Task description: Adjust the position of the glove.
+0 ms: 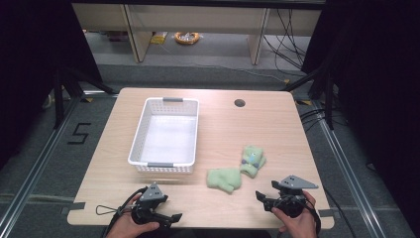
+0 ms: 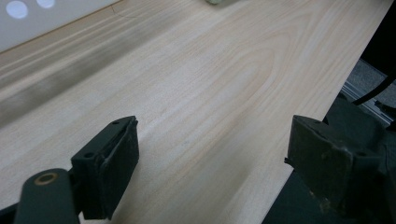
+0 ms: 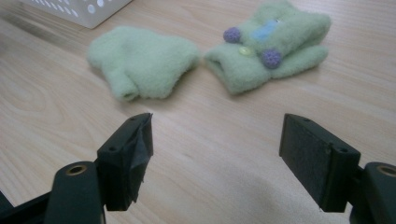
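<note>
Near table's front edge, both tongs wide apart, empty: left tongs, right tongs.

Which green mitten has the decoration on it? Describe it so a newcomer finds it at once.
Start at the white basket on the wooden table. To the right of its near corner lie two pale green fleece mittens. The decorated mitten is the one farther from the basket; unlike the plain mitten, it bears two purple pompoms, a yellow button and a blue patch.
</note>
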The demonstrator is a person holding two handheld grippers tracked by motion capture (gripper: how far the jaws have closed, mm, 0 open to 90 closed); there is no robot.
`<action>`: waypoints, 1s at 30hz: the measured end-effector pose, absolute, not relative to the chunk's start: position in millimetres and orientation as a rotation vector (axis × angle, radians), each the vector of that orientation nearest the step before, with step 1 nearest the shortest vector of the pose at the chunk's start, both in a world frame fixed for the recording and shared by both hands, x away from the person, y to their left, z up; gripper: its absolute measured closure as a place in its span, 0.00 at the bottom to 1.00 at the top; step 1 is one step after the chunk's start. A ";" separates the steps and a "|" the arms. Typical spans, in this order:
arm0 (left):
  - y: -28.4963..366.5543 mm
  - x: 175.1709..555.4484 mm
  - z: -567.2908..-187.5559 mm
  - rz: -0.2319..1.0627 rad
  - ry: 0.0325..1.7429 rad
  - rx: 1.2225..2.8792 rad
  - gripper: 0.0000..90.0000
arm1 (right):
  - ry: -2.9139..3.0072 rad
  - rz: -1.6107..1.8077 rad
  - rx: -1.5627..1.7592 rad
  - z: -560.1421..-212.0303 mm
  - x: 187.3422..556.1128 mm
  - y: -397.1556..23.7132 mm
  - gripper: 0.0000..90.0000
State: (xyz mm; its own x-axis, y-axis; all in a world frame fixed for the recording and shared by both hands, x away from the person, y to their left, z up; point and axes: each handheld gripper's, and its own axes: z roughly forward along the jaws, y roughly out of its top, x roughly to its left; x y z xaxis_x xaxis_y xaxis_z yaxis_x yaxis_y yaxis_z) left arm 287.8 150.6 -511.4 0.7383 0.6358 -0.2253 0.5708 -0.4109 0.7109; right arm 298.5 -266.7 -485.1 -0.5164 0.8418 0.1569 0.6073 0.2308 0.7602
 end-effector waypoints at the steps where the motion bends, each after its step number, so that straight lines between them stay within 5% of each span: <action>1: 149.9 287.1 -511.8 0.089 0.925 2.107 0.18 | 2.217 1.172 1.326 -486.3 300.0 -266.9 0.29; 21: 146.0 286.5 -509.3 0.104 0.898 2.099 0.18 | 2.242 1.168 1.259 -486.4 302.0 -265.0 0.22; 30: 122.0 292.7 -505.1 0.114 0.862 2.081 0.18 | 2.230 1.225 1.237 -479.7 307.1 -258.2 0.34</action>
